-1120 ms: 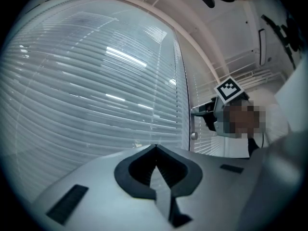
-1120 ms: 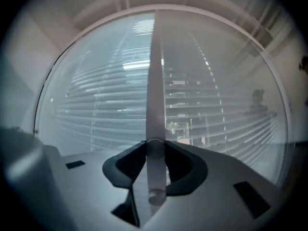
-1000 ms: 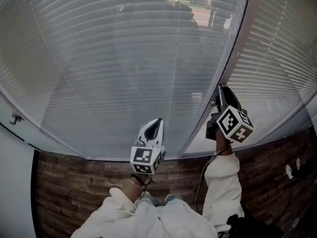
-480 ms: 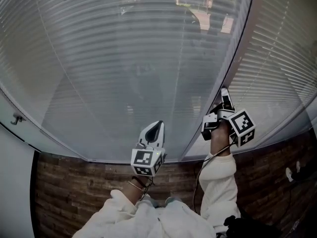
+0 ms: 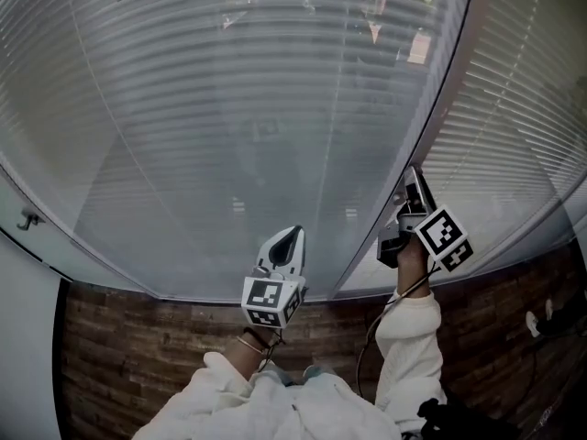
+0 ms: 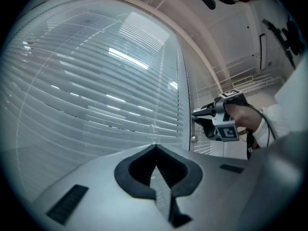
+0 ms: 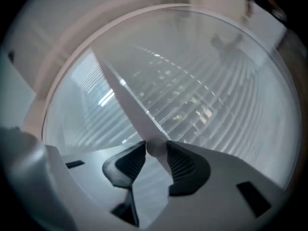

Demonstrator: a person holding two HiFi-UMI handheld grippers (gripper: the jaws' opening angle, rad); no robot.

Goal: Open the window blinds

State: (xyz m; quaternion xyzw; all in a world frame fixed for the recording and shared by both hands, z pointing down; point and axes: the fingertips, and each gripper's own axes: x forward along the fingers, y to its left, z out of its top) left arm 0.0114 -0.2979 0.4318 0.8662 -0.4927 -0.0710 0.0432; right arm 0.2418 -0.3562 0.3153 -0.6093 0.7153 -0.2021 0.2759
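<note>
Grey slatted window blinds (image 5: 229,136) fill the head view in front of me. My right gripper (image 5: 413,176) is raised at the blinds' right edge, beside the window post (image 5: 449,62). Seen from the right gripper view, its jaws are shut on the rounded end (image 7: 155,147) of the pale tilt wand (image 7: 126,100), which runs up and to the left. My left gripper (image 5: 287,237) hovers lower, in front of the blinds' bottom; its jaws are shut and hold nothing (image 6: 155,146). The left gripper view shows the right gripper (image 6: 197,120) at the blinds' edge.
A second blind (image 5: 514,108) hangs to the right of the post. Below the sill runs a dark brick-patterned surface (image 5: 138,356). A small hook (image 5: 30,218) sits on the white wall at far left. A cable (image 5: 381,314) trails down from the right gripper.
The right gripper has rolled about its own axis while gripping the wand; its marker cube has turned. The glimpse of outdoors at the blinds' top has shrunk. The left gripper has stayed put.
</note>
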